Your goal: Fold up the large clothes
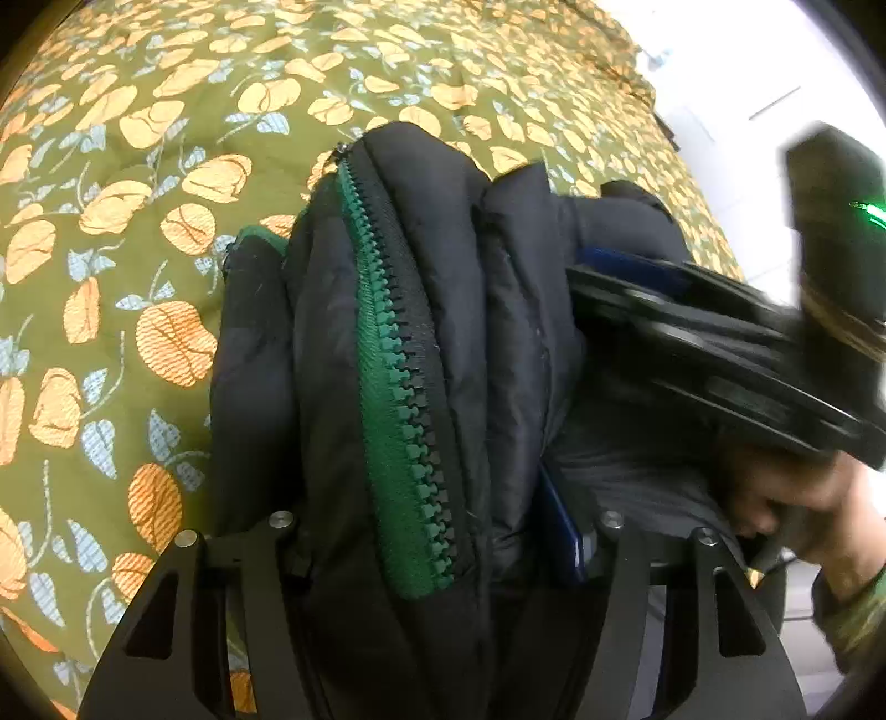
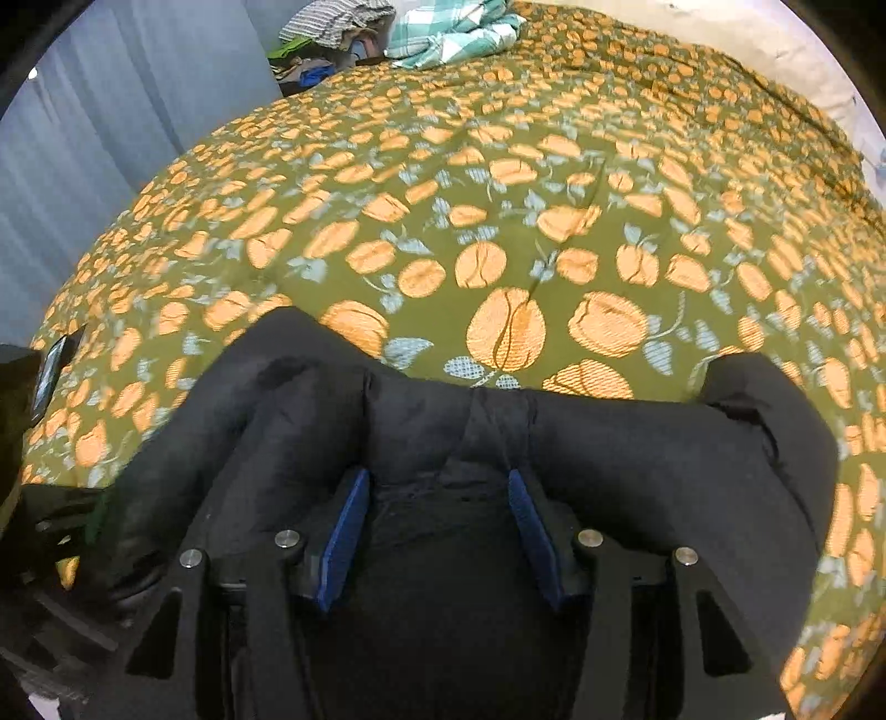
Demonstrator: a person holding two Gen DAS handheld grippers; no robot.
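Here the bedspread (image 2: pixel 554 183), olive with orange flowers and pale leaves, covers the whole bed, and a heap of checked and striped cloth (image 2: pixel 443 33) lies at its far edge beside a grey curtain (image 2: pixel 99 111). The black padded jacket (image 1: pixel 443 332) is bunched on the near part of the spread, its green zipper (image 1: pixel 393 376) running along the top of the folds. Both grippers point steeply down into it. The left gripper (image 1: pixel 437 531) has a thick wad of the jacket, zipper included, packed between its jaws, which are clamped on it. The right gripper (image 2: pixel 443 498) pinches a ridge of the jacket's black fabric between its blue pads (image 2: pixel 343 531). From the left camera it shows blurred at the right, a hand (image 1: pixel 803 498) gripping its handle just beside the jacket.
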